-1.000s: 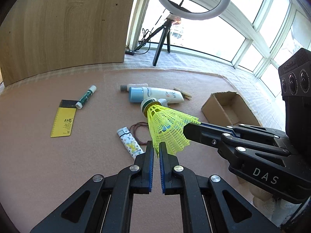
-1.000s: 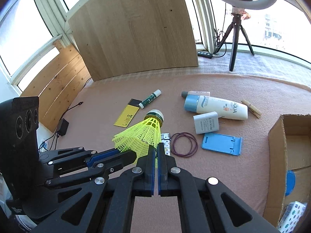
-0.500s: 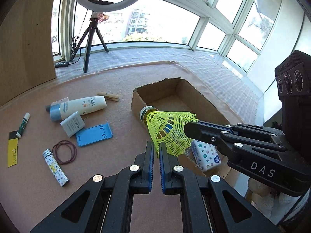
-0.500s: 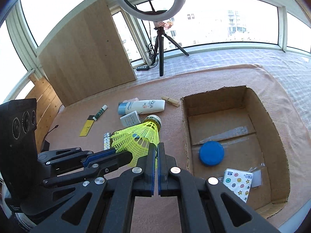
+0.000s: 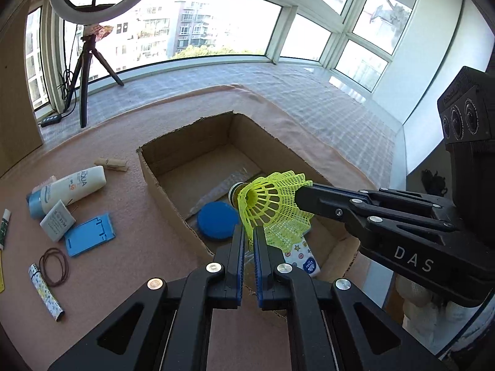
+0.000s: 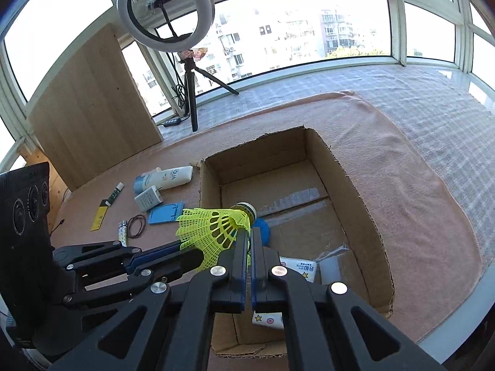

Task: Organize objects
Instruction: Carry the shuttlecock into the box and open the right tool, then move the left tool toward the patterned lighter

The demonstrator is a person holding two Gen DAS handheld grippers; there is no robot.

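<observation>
Left gripper [image 5: 250, 232]: we see its jaws clenched on the lower edge of the yellow shuttlecock [image 5: 272, 208] skirt.
Right gripper [image 6: 249, 235]: we see it pinching the same skirt from the other side, jaws nearly together on the mesh.
Shuttlecock: we find it held in the air between both grippers, over the open cardboard box [image 5: 161, 182], cork end pointing away from us.
Box contents: we make out a blue round lid [image 5: 216, 221], a white packet with coloured stars [image 5: 304, 258] and a clear plastic wrapper on the bottom.
Counter [image 5: 130, 266]: covered in a pinkish cloth; the box sits on it.
Beside the box: we count a sunscreen tube [image 5: 69, 187], a small white rectangular pack [image 5: 57, 221], a blue phone stand [image 5: 89, 235], a brown rubber band [image 5: 54, 266], a patterned lighter [image 5: 46, 293] and a wooden clothespin [image 5: 111, 164], all well apart from the shuttlecock.
Background: a ring light [image 6: 165, 9] on a tripod stands by the windows.
</observation>
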